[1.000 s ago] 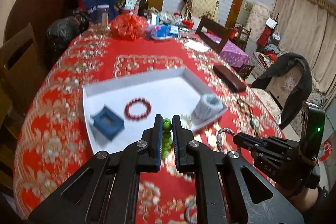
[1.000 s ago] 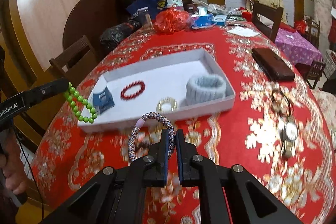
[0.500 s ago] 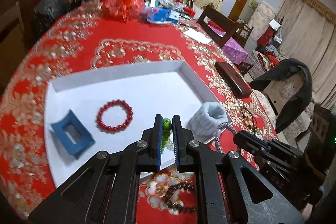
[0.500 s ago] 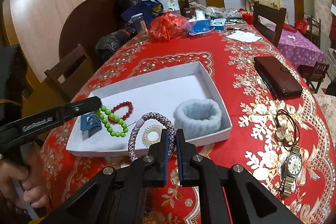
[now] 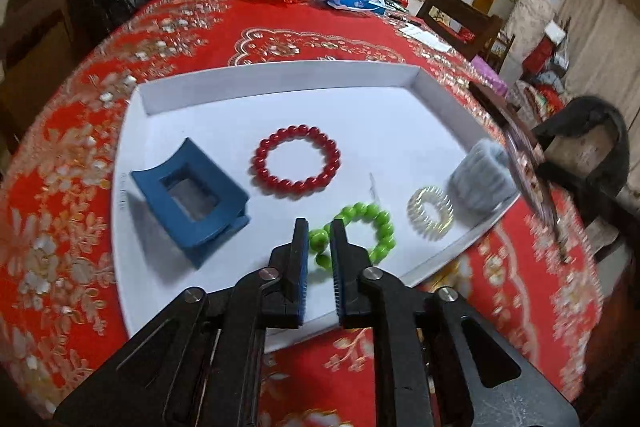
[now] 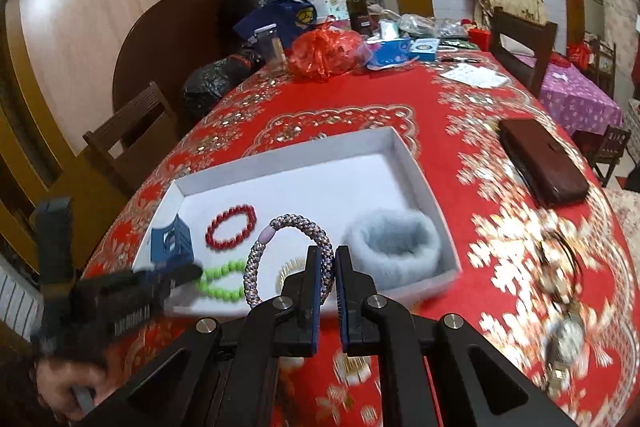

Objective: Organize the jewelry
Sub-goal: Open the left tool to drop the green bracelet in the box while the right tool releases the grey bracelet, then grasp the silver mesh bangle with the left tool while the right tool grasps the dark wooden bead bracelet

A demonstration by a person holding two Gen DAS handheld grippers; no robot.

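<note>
Fingers [image 5: 302, 247] of the left gripper [image 5: 320, 241] have just been opening around 1 bead of the green bracelet [image 5: 360, 227] lying in the white tray [image 5: 280, 75]; right gripper [image 6: 327, 267] pinches a braided bracelet [image 6: 288, 227]; no writing is readable

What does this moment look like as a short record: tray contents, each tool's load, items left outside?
tray: white tray on red tablecloth
lying in tray: blue hair claw, red bead bracelet, clear spiral hair tie, grey fuzzy band
left tool: jaws just been opening, green bead bracelet between the pads, lying on tray floor
right tool: shut on braided bracelet, held at tray's near edge
outside tray: wristwatch, brown case
</note>
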